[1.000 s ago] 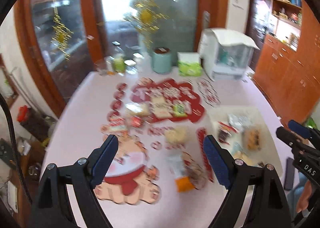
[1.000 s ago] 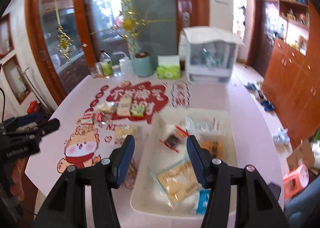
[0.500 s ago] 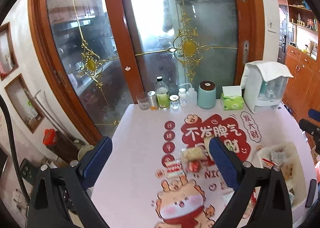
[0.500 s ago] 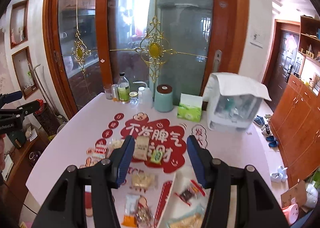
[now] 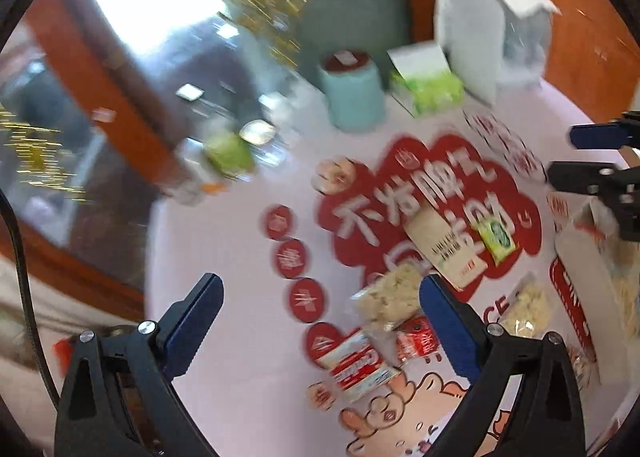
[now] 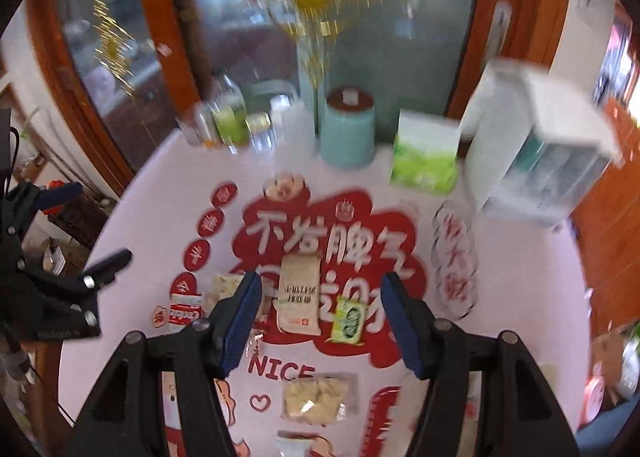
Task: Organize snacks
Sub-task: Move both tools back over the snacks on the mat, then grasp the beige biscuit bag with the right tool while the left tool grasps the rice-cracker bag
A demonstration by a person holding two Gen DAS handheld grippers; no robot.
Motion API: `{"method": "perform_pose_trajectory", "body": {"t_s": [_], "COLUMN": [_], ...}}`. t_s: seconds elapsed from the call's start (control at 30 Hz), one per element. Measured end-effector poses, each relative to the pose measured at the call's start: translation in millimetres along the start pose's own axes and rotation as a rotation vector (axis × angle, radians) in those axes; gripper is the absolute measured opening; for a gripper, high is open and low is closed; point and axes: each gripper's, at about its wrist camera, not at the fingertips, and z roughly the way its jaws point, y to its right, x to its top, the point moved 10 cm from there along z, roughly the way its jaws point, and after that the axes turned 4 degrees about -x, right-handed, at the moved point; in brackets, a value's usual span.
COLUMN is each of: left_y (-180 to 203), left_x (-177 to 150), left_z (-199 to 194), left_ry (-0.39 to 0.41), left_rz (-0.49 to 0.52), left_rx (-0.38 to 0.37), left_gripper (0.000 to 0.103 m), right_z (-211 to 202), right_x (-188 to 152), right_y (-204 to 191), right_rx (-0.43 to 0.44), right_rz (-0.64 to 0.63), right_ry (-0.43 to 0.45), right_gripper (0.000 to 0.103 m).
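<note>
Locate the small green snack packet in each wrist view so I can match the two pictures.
Left wrist view: green packet lies right of centre on the red print, just right of the beige packet.
Right wrist view: green packet lies low centre, between the fingers, right of the beige packet.
Shared landmark: teal canister at the table's far edge.

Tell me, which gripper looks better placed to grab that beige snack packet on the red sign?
Probably the right gripper: it is open, empty, and frames the beige packet. The left gripper frames bare table.
</note>
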Motion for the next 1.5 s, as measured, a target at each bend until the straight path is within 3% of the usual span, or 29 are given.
{"method": "perform_pose_trajectory", "body": {"t_s": [0.13,0.27,0.4,0.5,0.63,0.73,0.87,0.93,1.03,1.17,1.37,1.5], "left_y": [26,52,64,66,59,49,35,28,20,6,3,23], "left_x": [-22,-45,-54,-56,-64,-64,-65,-65,-69,-67,-46,-40], "left_z": [78,126,154,169,190,190,185,185,183,166,101,42], "left_ry": [-0.11,-0.184,-0.211,-0.226,-0.25,-0.21,-0.174,-0.178,-0.176,-0.15,-0.056,0.0], "left_rz": [0.057,0.16,0.198,0.172,0.124,0.067,0.0,-0.064,-0.122,-0.173,-0.205,-0.184], "left_rx": [-0.146,-0.229,-0.271,-0.301,-0.286,-0.28,-0.254,-0.277,-0.271,-0.251,-0.247,-0.272], "left_gripper": [0.098,0.098,0.098,0.098,0.096,0.088,0.056,0.056,0.055,0.055,0.055,0.055], "right_z": [75,121,153,170,194,209,221,224,223,218,173,112], "right_x": [-22,-40,-49,-53,-57,-61,-64,-62,-62,-66,-63,-60], "right_y": [-3,-9,-17,-22,-28,-32,-39,-43,-48,-55,-58,-56], "right_rx": [0.024,0.065,0.082,0.086,0.082,0.066,0.046,0.016,-0.029,-0.023,0.065,0.153], "right_rz": [0.091,0.156,0.169,0.181,0.182,0.173,0.137,0.099,0.045,0.025,0.099,0.15], "right_ry": [-0.149,-0.239,-0.287,-0.315,-0.344,-0.362,-0.372,-0.362,-0.338,-0.333,-0.265,-0.18], "right_gripper": [0.062,0.062,0.062,0.062,0.062,0.062,0.064,0.064,0.055,0.054,0.054,0.054]}}
